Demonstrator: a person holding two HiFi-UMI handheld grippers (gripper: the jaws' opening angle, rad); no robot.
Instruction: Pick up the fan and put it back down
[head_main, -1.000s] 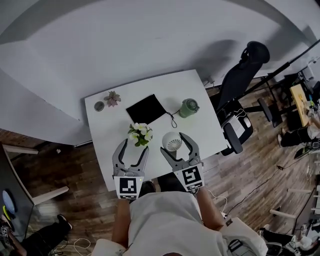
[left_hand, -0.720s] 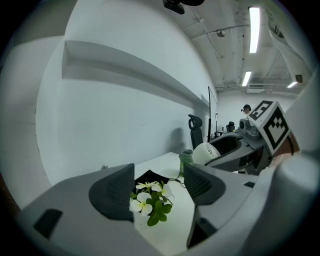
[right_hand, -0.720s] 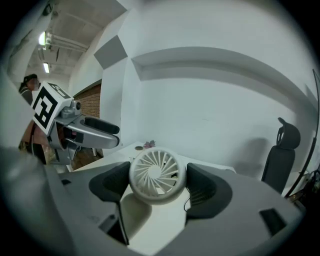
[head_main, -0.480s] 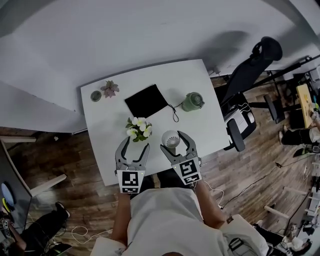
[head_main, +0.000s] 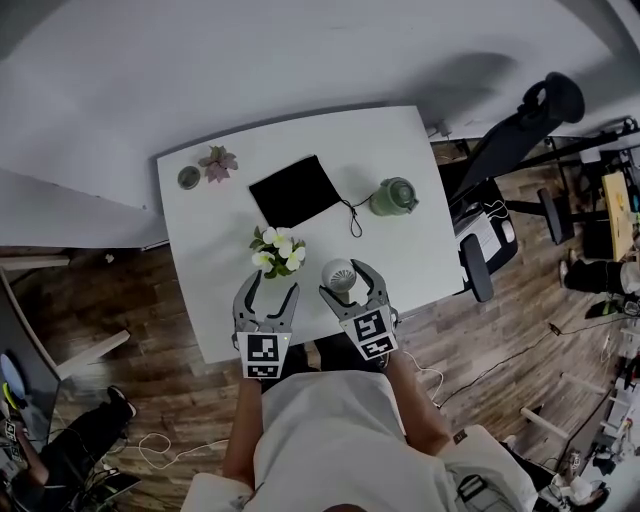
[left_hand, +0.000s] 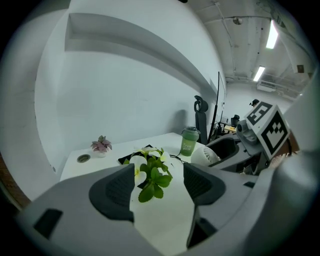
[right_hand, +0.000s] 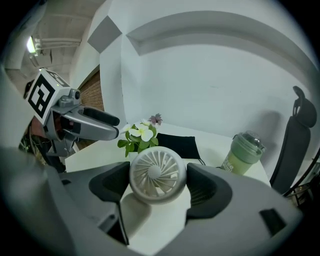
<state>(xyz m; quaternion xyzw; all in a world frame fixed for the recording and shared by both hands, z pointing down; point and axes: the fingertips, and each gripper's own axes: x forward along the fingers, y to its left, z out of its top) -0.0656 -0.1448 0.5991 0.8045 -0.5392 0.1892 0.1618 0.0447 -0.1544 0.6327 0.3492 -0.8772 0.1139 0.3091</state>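
Observation:
A small round white fan (right_hand: 157, 174) sits between the jaws of my right gripper (right_hand: 158, 186), and both pads touch its sides. Its shadow falls on the white table (right_hand: 215, 172) just below it. In the head view the fan (head_main: 339, 273) is near the table's front edge, with the right gripper (head_main: 346, 280) around it. My left gripper (head_main: 268, 291) stands open and holds nothing, just in front of a small bunch of white flowers (head_main: 277, 251). In the left gripper view those flowers (left_hand: 152, 175) show beyond the gripper (left_hand: 159, 187).
A green lidded cup (head_main: 392, 196) stands at the right of the table (head_main: 420, 250). A black pouch with a cord (head_main: 295, 190) lies in the middle. A small pink plant (head_main: 216, 162) and a little round dish (head_main: 188, 178) sit at the far left corner. An office chair (head_main: 500, 180) stands to the right.
The head view has shifted, so the table sits higher in the picture. The fan stays between the right jaws and has come slightly nearer the table's front edge. The left gripper stays open.

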